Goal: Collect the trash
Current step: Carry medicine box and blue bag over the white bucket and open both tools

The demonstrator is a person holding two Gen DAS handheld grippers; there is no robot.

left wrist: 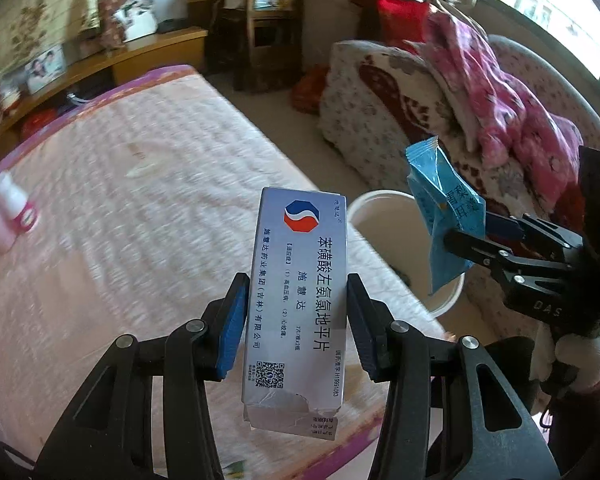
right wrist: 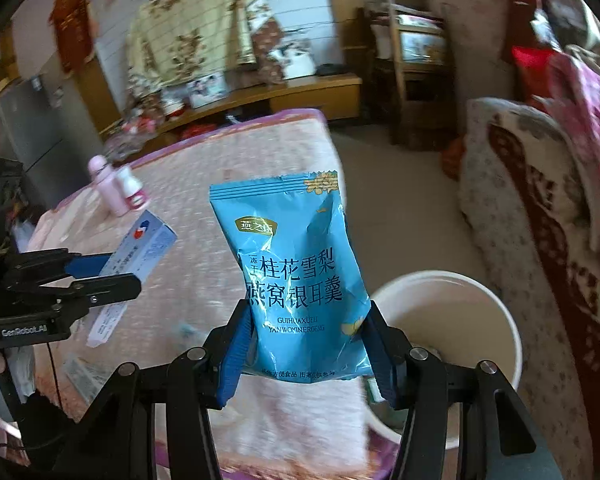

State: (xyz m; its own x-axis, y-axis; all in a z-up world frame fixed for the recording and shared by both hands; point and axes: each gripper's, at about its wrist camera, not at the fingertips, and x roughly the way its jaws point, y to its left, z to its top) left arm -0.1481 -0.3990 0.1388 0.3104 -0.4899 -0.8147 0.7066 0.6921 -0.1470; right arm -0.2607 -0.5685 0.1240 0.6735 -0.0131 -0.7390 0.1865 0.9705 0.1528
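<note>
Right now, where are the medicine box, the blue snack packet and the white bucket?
medicine box (left wrist: 300, 288), left wrist view, middle of its printed face.
blue snack packet (right wrist: 296, 280), right wrist view, middle of its printed front.
white bucket (right wrist: 452, 320), right wrist view, its bare inner wall.

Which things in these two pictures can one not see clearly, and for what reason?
- White bucket: in the right wrist view the blue packet and right tongs cover its near side and bottom.
- Medicine box: small print unreadable in the left wrist view; left tongs cover its sides.
- Pink bottles: blurred, cut by the left edge.
</note>
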